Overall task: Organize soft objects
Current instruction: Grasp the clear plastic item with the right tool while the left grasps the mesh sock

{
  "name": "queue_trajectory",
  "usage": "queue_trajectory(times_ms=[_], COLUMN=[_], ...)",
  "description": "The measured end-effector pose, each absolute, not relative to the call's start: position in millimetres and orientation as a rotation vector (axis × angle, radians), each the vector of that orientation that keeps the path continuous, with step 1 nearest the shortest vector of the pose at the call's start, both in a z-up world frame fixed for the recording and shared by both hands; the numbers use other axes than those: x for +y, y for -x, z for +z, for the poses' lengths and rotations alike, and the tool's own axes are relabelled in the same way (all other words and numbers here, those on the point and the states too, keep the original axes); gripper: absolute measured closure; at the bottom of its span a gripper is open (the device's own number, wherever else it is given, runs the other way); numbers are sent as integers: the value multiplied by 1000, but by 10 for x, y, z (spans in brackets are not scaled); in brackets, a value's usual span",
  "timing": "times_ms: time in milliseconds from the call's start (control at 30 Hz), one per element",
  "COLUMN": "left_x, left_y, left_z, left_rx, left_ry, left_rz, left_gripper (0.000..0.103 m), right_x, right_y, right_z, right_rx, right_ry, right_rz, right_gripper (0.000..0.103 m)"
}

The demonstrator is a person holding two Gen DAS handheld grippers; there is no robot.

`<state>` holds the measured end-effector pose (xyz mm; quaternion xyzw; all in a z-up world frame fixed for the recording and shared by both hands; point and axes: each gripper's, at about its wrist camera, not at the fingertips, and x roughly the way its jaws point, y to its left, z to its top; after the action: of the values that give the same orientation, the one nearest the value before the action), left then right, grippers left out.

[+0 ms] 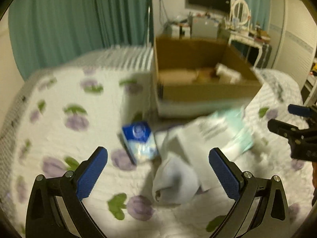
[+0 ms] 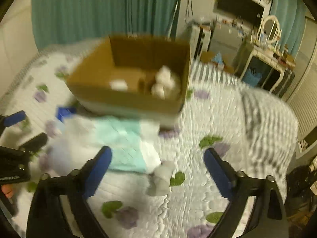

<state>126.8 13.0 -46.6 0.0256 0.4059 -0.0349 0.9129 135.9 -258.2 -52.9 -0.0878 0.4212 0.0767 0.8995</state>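
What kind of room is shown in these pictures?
Most likely a bedroom: a bed with a flowered quilt, a dressing table with an oval mirror, and green curtains.

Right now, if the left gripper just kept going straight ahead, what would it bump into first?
Probably the blue and white packet or the white cloth beside it; both lie on the flowered bedspread ahead of the open left gripper. Blur hides depth.

On bed (image 1: 59,103): box (image 1: 198,93) at back w/ soft items (image 2: 166,81) inside. Before box: tissue pack (image 1: 138,140) left, flat pad (image 2: 120,138) right, sock (image 1: 174,180) nearest. Small wad (image 2: 162,176) right of pad.
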Motion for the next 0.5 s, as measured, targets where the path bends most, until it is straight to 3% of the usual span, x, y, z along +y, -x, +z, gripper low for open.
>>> queue_trajectory(times_ms=[233, 333, 433, 500], left_x=[185, 130, 82, 67], left_y=[-1191, -1132, -1069, -1105], left_z=[-794, -823, -825, -863], left_rx=[929, 935, 936, 945], left_ry=[-48, -75, -102, -110], left_rz=[-88, -105, -118, -120], left_gripper=[1, 1, 1, 10], right_x=[-2741, -2754, -2756, -2780], right_y=[-1518, -1507, -1420, -1356], right_z=[-1281, -1287, -1239, -1204], right_rx=[1043, 1049, 1018, 1002], right_ry=[175, 175, 182, 177], right_rz=[147, 159, 160, 155], right_gripper=[41, 71, 74, 74])
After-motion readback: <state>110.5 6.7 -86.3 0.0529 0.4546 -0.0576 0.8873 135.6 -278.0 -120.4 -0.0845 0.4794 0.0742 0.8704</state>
